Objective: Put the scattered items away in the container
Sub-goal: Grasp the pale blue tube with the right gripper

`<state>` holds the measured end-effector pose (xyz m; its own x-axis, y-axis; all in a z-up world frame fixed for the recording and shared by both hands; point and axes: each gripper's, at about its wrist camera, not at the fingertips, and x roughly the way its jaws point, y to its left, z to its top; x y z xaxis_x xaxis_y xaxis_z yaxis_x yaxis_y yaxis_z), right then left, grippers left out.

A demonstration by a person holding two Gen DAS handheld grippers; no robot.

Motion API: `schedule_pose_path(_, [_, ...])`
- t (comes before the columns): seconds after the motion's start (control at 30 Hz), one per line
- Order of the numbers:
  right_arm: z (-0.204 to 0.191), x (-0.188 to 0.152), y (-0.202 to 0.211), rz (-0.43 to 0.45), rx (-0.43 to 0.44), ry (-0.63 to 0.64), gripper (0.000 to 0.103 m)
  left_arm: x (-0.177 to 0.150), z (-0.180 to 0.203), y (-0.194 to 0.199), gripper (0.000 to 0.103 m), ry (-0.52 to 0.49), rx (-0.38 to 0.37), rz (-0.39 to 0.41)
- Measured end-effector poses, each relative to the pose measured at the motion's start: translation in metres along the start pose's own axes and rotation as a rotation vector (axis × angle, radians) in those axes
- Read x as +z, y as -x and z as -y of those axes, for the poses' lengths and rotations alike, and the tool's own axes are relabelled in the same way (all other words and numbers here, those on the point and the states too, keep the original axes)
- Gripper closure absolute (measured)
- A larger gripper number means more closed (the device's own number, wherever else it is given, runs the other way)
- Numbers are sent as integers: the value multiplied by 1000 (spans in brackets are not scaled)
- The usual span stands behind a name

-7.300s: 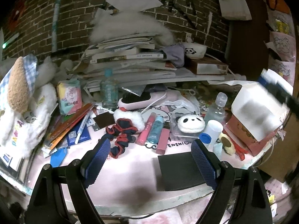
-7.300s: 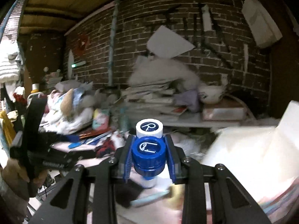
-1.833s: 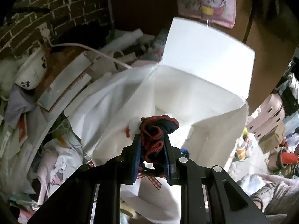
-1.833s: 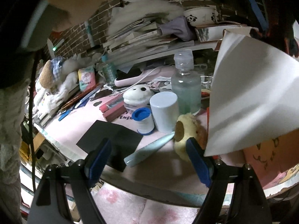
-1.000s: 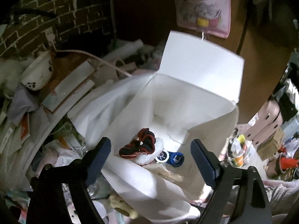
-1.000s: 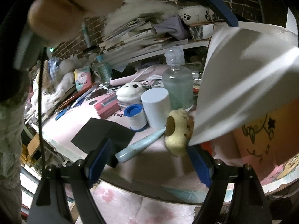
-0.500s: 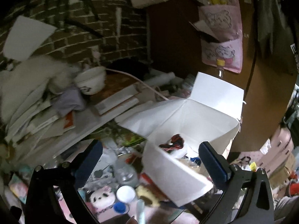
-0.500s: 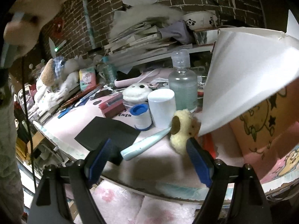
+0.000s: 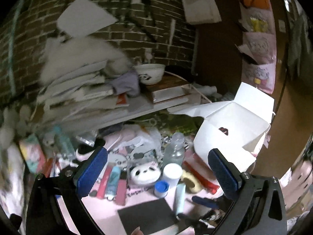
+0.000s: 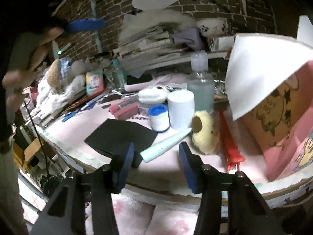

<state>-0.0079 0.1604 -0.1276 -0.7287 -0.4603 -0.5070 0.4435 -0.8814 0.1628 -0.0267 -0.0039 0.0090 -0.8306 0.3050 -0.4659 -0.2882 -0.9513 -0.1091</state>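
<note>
A pink-topped table [image 10: 176,168] carries the clutter, backed by a slumped stack of books and papers [image 9: 82,90] against the brick wall. On the table's right side stands the white box [image 9: 234,129], flaps up and open at the top; a dark red-edged bit of the scrunchie [image 9: 223,130] shows inside it in the left wrist view. Next to the box, toward the middle, a clear bottle [image 10: 200,84] stands upright, with a white cylinder [image 10: 181,108] just in front of it and a small blue-capped white jar [image 10: 159,118] touching that cylinder's left side. A black sheet [image 10: 121,137] lies flat near the front edge. A yellow plush ring [image 10: 203,133] sits beside the cylinder, and a pale mint tube [image 10: 166,146] lies slanted between the sheet and the plush, its near end pointing at the right gripper [image 10: 156,156]. A white panda-face pouch [image 9: 145,173] rests further left, beside a pink tube and a blue tube [image 9: 113,178] lying side by side. The left gripper [image 9: 156,174] hangs above the middle of the table, fingers spread wide and empty — the right gripper sits low at the front edge, its blue pads [image 10: 127,156] parted on either side of the mint tube's end, not touching it.
</note>
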Motion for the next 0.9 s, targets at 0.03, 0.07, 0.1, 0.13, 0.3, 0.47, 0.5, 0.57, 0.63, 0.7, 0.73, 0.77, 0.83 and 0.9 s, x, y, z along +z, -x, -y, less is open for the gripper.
schedule_pose_path(0.03, [1,0,-2,-1,-10,-17,60,-3,-5,2,0,17,-3,3])
schedule_pose_path(0.07, [2,0,-4,2,-18,-33,60,-7,-10,5,0,34,-4,8])
schedule_pose_path(0.1, [2,0,-6,9,-32,-45,60,-9,-13,7,0,43,-2,15])
schedule_pose_path(0.13, [0,1,-7,16,-46,-49,60,-12,-16,9,0,48,1,20])
schedule_pose_path(0.3, [-8,1,-19,9,-83,-57,68,-18,-23,14,0,48,20,26])
schedule_pose_path(0.47, [-6,-2,-16,15,-130,-63,78,-20,-23,12,0,39,26,22])
schedule_pose_path(0.5, [-4,-2,-13,17,-138,-67,79,-21,-22,12,0,34,25,19])
schedule_pose_path(0.57, [3,-4,-8,19,-150,-72,81,-22,-20,10,0,26,25,16])
schedule_pose_path(0.63, [8,-4,-6,15,-145,-81,81,-23,-18,7,0,22,23,12])
schedule_pose_path(0.7, [8,-4,-7,19,-144,-79,81,-24,-17,5,0,23,18,8])
schedule_pose_path(0.73, [7,-4,-8,21,-147,-75,81,-24,-16,5,0,24,17,7])
schedule_pose_path(0.77, [5,-3,-10,23,-153,-71,81,-24,-16,4,0,23,18,6])
schedule_pose_path(0.83, [3,-2,-15,33,-169,-68,81,-24,-15,4,0,18,25,3])
schedule_pose_path(0.9, [0,-3,-18,49,-195,-56,81,-24,-16,5,0,14,34,3])
